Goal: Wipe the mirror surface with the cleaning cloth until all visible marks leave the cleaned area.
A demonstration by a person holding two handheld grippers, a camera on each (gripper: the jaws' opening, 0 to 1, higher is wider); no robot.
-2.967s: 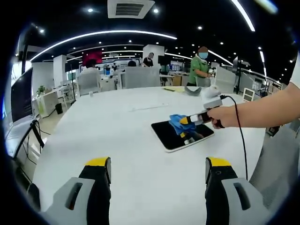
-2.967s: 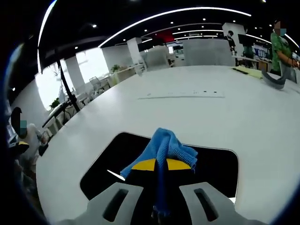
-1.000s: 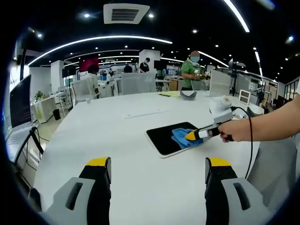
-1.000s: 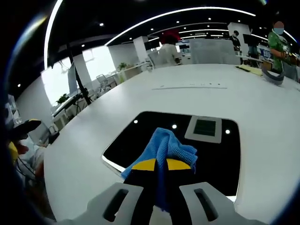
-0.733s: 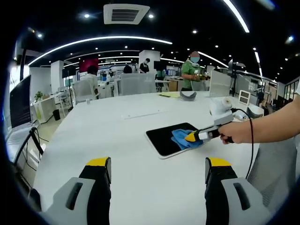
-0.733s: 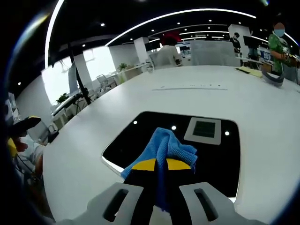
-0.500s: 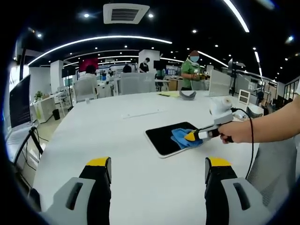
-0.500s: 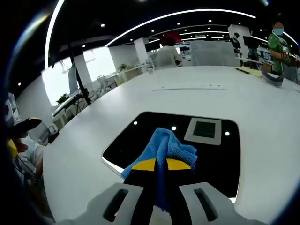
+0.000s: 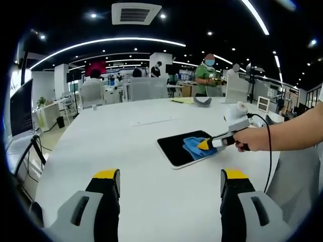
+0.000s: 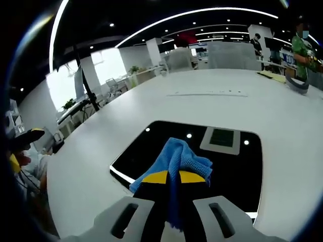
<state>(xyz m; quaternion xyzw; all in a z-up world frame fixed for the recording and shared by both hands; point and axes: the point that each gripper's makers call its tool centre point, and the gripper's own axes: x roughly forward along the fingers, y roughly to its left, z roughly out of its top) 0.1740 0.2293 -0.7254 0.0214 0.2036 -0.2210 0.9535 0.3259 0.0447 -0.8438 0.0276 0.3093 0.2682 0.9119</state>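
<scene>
The right gripper (image 10: 169,177) is pinching a blue cleaning cloth (image 10: 177,157) between closed fingers, pressing it on the dark mirror (image 10: 151,146) lying flat on the white surface (image 9: 116,146). The left gripper (image 9: 169,176) is hovering nearby, fingers spread wide and holding nothing.

left view: far, across table (image 9: 101,146) | right view: close over mirror (image 10: 237,166) | shared: mirror

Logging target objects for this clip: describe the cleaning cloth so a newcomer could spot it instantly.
On the big white table lies a dark rectangular mirror. The cleaning cloth sits bunched on it, pinched in the right gripper's yellow-tipped jaws. It is the sole bright blue, soft thing there.
</scene>
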